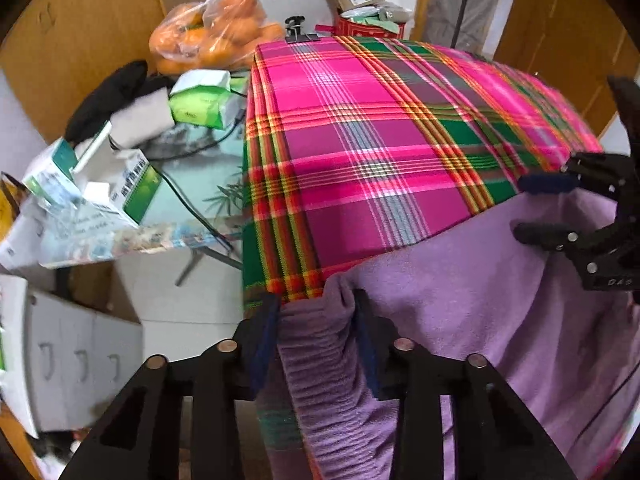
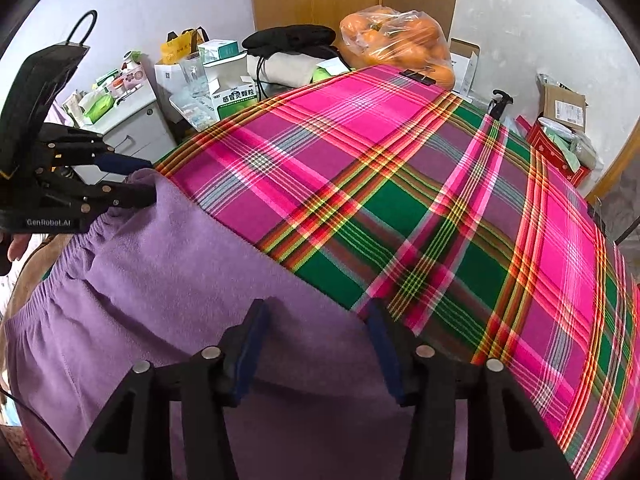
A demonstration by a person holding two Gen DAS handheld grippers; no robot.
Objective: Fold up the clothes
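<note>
Purple garment on plaid-covered table, both tongs engaged.

Left gripper (image 1: pixel 316 320) pinches bunched purple garment (image 1: pixel 460 288) waistband; right gripper (image 2: pixel 316 332) spread over garment edge at six o'clock of plaid cloth (image 2: pixel 400 200).

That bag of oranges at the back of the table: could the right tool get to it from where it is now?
Probably yes, with a long stretch. The bag of oranges sits past the far edge of the plaid cloth, which lies flat with nothing standing on it. But the right tool is busy at the purple garment.
</note>
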